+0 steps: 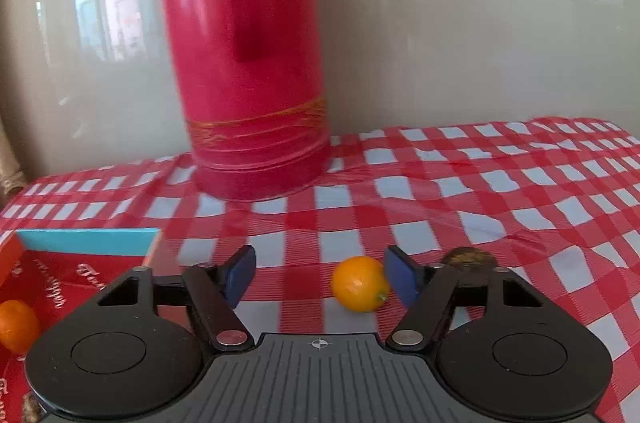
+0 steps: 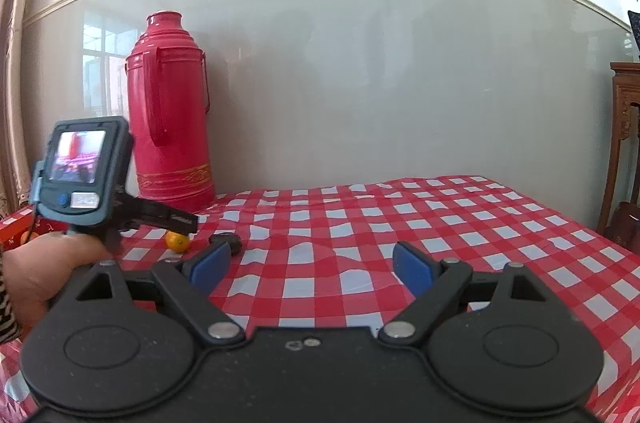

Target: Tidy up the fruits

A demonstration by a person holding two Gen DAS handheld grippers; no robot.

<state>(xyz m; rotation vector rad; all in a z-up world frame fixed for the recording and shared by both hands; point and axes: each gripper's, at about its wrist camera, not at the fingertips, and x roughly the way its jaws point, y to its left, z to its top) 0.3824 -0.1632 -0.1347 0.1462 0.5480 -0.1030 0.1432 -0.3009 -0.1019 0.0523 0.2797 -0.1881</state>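
Note:
A small orange fruit (image 1: pixel 359 283) lies on the red checked tablecloth (image 1: pixel 500 191), just inside the right finger of my open left gripper (image 1: pixel 320 273). A dark brown fruit (image 1: pixel 469 258) lies behind that finger, partly hidden. A red box (image 1: pixel 72 275) with a blue inner wall stands at the left and holds another orange fruit (image 1: pixel 17 326). In the right wrist view my right gripper (image 2: pixel 312 265) is open and empty over the cloth. The left gripper (image 2: pixel 188 221) shows there at the left, above the orange fruit (image 2: pixel 177 241) and the dark fruit (image 2: pixel 229 242).
A tall red thermos (image 1: pixel 244 55) stands at the back of the table against the grey wall; it also shows in the right wrist view (image 2: pixel 170 111). A carved wooden stand (image 2: pixel 624 143) is beyond the table's right edge.

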